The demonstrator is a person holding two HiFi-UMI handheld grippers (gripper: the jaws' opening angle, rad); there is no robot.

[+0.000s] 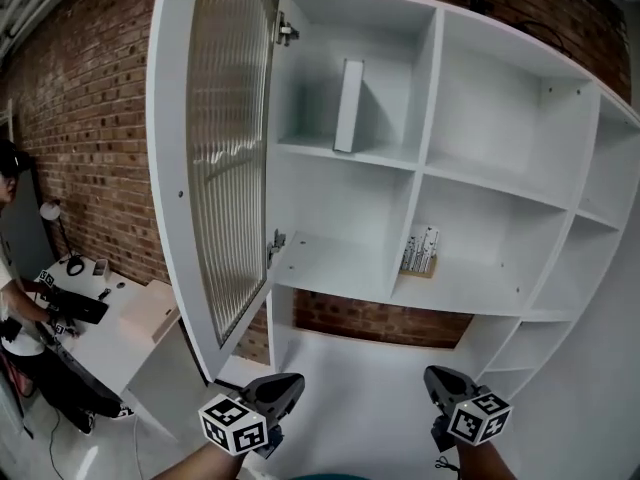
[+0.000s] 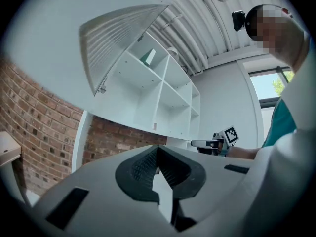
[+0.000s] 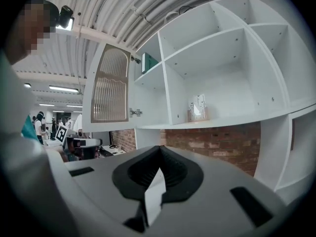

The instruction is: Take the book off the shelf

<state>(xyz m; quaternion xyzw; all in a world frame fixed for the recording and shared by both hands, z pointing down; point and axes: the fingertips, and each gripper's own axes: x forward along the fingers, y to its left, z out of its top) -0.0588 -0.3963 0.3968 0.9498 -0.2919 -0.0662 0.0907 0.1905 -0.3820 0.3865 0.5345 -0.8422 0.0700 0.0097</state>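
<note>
Below, left gripper (image 1: 285, 390) and right gripper (image 1: 441, 380) hold ribbed jaws together; slim book (image 1: 348, 105) stands shelved.

Up beyond your left claw (image 1: 288, 386), the shelf (image 1: 350, 268) looks like smooth white painted board, faintly satin. Its door (image 1: 232, 148), above that claw, holds ribbed translucent glass, and the hinge (image 1: 276, 246) shines like metal. The brick wall (image 1: 90, 118) off to the claw's left is rough and matt. The claw's shell is matt grey plastic, its pads (image 2: 140, 168) black and ridged.

The upright items (image 1: 420, 251) on the shelf's (image 1: 480, 118) middle level are too small to identify (print unreadable), and the left edge crops a person (image 1: 8, 278).
</note>
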